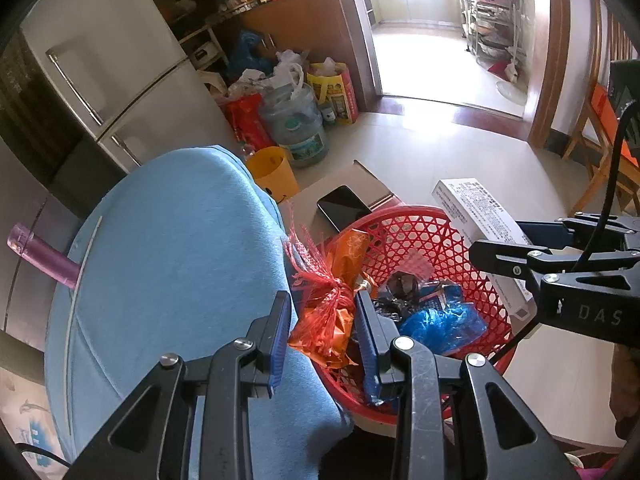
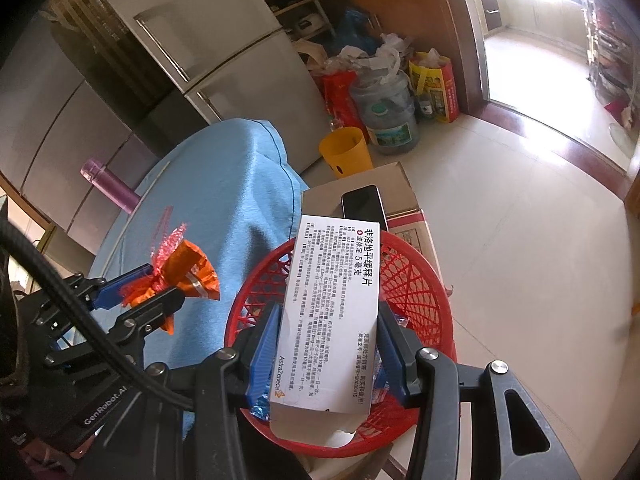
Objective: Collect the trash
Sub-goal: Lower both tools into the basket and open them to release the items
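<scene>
My left gripper is shut on an orange wrapper bundled in red netting, held at the left rim of the red mesh basket; the bundle also shows in the right wrist view. My right gripper is shut on a white medicine box, held over the red basket. The box also shows in the left wrist view. Blue and dark wrappers lie inside the basket.
The basket stands on a cardboard box beside a black phone. A blue-covered round surface with a purple bottle lies left. A yellow bin, a water jug, bags and a fridge stand behind.
</scene>
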`<action>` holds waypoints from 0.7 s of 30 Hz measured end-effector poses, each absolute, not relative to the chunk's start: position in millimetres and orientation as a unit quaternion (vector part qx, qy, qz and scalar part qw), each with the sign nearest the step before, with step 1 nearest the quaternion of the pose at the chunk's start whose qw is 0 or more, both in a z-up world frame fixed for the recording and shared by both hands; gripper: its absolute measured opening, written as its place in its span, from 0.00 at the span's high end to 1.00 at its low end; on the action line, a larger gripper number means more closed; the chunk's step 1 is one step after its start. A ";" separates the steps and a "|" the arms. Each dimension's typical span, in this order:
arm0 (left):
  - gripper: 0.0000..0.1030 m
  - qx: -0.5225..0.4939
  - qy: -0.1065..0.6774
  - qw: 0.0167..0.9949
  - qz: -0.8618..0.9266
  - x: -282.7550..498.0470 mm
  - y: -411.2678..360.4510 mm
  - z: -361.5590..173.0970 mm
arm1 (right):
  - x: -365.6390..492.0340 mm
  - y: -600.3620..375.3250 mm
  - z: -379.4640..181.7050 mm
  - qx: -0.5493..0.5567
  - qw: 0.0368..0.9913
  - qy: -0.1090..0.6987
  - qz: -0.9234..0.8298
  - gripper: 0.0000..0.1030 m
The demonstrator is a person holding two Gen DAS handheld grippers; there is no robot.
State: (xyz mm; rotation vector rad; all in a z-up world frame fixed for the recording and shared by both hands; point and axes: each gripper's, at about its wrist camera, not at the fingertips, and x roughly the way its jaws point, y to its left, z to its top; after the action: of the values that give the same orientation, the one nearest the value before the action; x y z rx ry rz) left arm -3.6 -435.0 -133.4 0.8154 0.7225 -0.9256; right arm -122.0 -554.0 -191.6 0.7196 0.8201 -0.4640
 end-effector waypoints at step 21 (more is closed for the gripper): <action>0.67 0.388 0.350 0.738 -0.428 -4.3 -449.5 -149.6 | -126.9 -565.6 -208.5 0.366 0.816 0.392 -0.215 0.51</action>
State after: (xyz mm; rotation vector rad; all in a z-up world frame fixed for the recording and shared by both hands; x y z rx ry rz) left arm -4.3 -449.5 -149.6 0.8514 0.7684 -0.9396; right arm -126.9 -565.6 -208.5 0.7805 0.8356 -0.4579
